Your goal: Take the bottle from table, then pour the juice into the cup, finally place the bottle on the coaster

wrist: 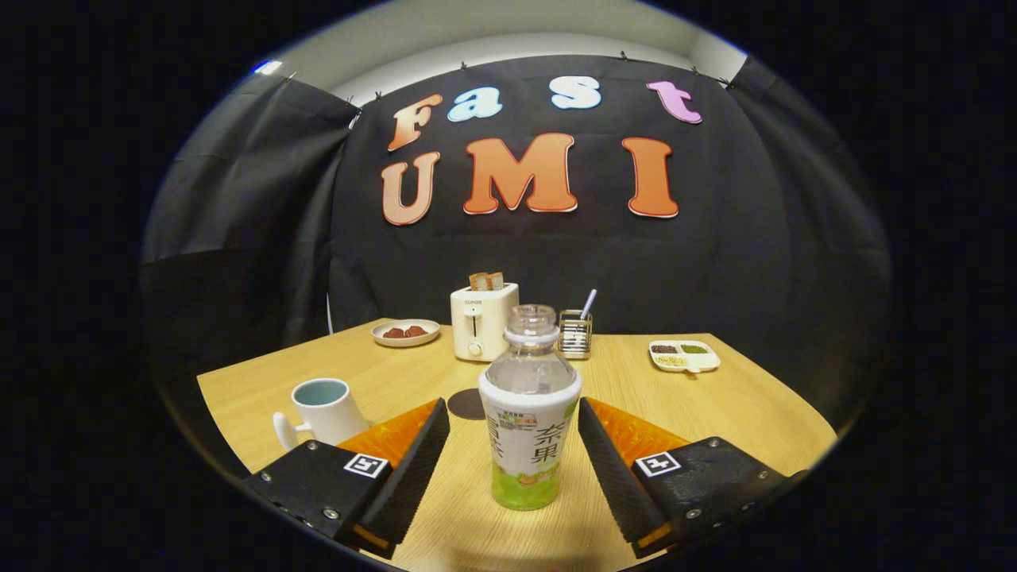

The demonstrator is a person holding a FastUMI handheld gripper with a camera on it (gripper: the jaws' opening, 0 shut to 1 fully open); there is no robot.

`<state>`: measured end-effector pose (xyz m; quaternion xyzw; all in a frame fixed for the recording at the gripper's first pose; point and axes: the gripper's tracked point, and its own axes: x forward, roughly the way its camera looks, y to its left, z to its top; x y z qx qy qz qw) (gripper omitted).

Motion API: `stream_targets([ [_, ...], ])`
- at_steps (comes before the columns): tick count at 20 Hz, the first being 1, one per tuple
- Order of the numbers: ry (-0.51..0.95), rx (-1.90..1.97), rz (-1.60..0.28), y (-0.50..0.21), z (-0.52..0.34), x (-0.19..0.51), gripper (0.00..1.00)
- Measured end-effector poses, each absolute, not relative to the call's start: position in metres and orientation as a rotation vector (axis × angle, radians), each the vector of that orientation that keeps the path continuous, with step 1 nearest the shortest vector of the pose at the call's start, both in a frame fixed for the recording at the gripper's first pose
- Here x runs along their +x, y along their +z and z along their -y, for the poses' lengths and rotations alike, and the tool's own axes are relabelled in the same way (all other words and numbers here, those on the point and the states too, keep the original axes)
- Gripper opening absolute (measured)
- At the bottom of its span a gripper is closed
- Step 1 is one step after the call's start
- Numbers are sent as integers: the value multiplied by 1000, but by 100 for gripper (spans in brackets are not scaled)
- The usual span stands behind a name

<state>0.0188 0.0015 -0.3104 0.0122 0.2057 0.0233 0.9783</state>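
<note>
Gripper (513,445) fingers are standing wide apart, flanking the upright bottle (528,413) without touching it. Cup (326,410) is sitting near the tabletop's (715,405) left edge; coaster (465,403) is lying just behind the bottle.

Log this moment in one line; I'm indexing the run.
phase: pre-grasp | gripper: open, fingers either side of bottle, not touching | bottle: upright on table, capped | cup: left of fingers | coaster: beyond, bare

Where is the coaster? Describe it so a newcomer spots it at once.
Start at the white toaster at the back of the wooden table. Nearer, just behind the bottle that stands between the open gripper fingers, lies the coaster. It is a flat dark disc beside the mug, the one dark thing lying flat.
</note>
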Motion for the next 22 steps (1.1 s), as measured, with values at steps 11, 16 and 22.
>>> stream_targets([
  [11,2,30,-501,-347,-5,24,67],
  [16,-20,18,-526,-357,-9,29,65],
  [22,-38,-1,-537,-351,-10,27,55],
])
